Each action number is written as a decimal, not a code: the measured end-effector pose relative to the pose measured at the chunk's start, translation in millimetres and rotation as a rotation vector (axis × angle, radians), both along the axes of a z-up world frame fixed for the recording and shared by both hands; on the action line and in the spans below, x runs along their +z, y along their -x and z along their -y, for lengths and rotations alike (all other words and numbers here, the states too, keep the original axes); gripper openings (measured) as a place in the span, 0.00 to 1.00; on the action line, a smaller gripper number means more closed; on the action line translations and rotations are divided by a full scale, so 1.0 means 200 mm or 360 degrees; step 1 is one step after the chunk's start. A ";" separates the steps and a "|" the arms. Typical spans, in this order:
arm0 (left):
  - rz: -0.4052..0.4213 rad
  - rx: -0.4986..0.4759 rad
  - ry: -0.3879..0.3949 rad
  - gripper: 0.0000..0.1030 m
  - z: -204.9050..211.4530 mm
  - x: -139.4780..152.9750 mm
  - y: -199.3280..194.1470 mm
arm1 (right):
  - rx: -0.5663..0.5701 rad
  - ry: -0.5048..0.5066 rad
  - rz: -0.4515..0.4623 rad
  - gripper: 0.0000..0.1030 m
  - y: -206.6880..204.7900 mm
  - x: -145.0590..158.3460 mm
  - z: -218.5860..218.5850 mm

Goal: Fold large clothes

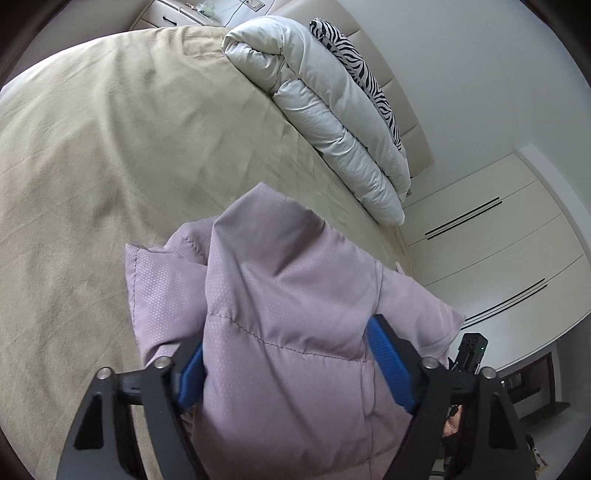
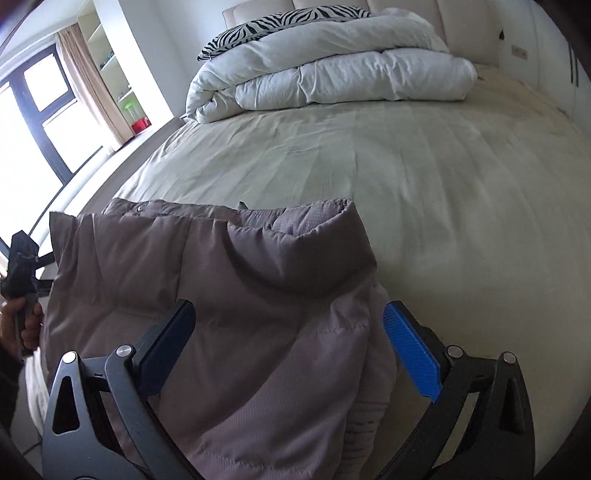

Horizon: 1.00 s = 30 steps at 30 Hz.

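A padded lilac jacket (image 1: 280, 295) lies bunched at the near edge of a bed with a beige sheet (image 1: 110, 147). In the left wrist view my left gripper (image 1: 286, 334) straddles a thick fold of it, and both blue pads (image 1: 389, 365) press into the fabric. In the right wrist view the jacket (image 2: 221, 277) looks greyer, its collar edge standing up. My right gripper (image 2: 290, 307) stands wide over it; the blue right pad (image 2: 410, 354) is clear of the cloth. At the left edge of that view a hand (image 2: 18, 325) holds the left gripper's body (image 2: 22, 258).
A folded white duvet (image 2: 332, 74) and a zebra-print pillow (image 2: 288, 18) lie at the head of the bed (image 2: 406, 166). Cream wardrobe doors (image 1: 498, 229) stand beside the bed. A window (image 2: 37, 110) with a curtain is on the other side.
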<state>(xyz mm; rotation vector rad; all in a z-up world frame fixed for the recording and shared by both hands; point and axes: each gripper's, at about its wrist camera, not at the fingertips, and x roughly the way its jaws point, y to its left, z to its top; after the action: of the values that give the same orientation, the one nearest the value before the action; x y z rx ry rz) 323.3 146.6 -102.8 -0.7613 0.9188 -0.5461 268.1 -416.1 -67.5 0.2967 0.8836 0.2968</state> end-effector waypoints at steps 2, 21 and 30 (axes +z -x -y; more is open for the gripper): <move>-0.0027 -0.0006 0.0018 0.43 0.00 -0.02 -0.03 | -0.0052 -0.0037 -0.0031 0.75 -0.07 -0.02 0.03; -0.0021 0.0248 -0.0228 0.09 0.08 -0.06 -0.21 | -0.0432 0.0146 -0.0086 0.11 -0.35 -0.10 0.11; 0.0045 0.0396 -0.0316 0.41 0.01 0.02 -0.12 | -0.0483 -0.0090 -0.0112 0.43 -0.31 -0.17 0.17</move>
<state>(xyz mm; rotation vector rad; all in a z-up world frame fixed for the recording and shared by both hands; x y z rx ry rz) 347.8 143.9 -98.3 -0.6736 0.8242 -0.2421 330.4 -449.4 -101.2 0.4901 0.8865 0.0302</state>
